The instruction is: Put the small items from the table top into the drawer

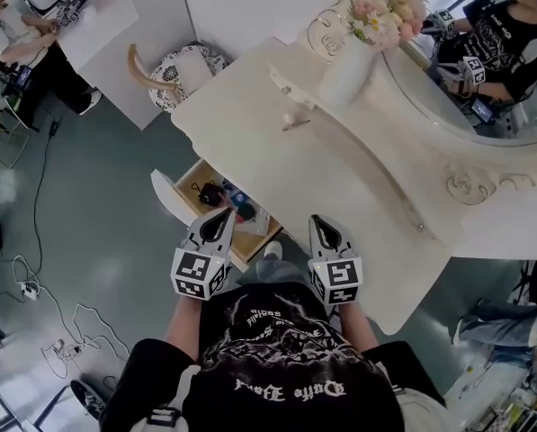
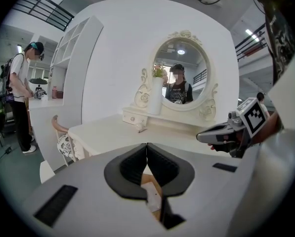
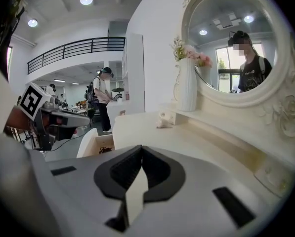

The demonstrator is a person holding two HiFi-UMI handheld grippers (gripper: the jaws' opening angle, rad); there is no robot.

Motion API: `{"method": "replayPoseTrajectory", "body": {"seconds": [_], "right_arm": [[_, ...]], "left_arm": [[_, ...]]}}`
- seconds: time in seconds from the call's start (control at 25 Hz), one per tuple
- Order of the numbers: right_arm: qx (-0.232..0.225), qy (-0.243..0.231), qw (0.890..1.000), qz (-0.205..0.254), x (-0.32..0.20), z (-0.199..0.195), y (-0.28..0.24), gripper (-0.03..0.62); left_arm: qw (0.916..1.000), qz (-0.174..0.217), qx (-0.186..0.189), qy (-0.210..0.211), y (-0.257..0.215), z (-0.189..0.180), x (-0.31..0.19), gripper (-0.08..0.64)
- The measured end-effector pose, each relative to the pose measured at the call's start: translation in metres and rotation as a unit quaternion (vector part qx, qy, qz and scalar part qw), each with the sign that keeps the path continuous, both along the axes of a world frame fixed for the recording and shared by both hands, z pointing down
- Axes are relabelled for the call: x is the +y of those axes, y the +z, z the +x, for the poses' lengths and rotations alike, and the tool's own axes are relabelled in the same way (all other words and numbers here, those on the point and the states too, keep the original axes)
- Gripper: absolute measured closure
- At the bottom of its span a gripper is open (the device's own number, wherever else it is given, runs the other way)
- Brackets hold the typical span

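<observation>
Both grippers were shut and empty. The left gripper [image 1: 219, 216] hung over the open drawer [image 1: 166, 196], and the right gripper [image 1: 326, 227] was at the edge of the surface [image 1: 358, 196]. One small pale item [image 1: 290, 121] lay on the surface near the vase [image 1: 347, 72]. Other things sat in the drawer.

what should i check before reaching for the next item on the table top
1. Drawer open: ok, pulled out, items already inside.
2. Something left to move: ok, one small pale item lies on the table top near the vase.
3. Left gripper empty: ok, jaws shut on nothing.
4. Right gripper ready to grasp: not ok, jaws shut and empty; open them first.
5. Item's shape for gripping: cannot tell, too small.
</observation>
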State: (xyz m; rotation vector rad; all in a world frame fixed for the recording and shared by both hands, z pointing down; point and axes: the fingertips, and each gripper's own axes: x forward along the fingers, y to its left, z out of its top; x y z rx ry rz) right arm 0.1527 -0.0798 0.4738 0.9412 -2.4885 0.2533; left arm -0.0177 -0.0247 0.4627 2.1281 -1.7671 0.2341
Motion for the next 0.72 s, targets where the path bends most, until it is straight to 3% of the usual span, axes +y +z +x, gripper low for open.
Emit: {"method": "replayPoseTrajectory", "body": {"seconds": [0.24, 0.4, 0.72], "right_arm": [[-0.009, -0.03, 0.999, -0.02, -0.013, -0.001, 0.004, 0.581], [-0.009, -0.058, 0.998, -0.035, -0.012, -0.005, 0.011, 0.581], [-0.012, -0.057, 0.998, -0.035, -0.026, -0.01, 0.012, 0.581]], "left_arm": [[0.9998, 0.009, -0.003, -0.017, -0.01, 0.006, -0.026, 0.545], [0.9989, 0.017, 0.014, -0.041, -0.015, 0.007, -0.035, 0.545], [0.9989, 0.007, 0.015, -0.045, -0.008, 0.003, -0.041, 0.545]]}}
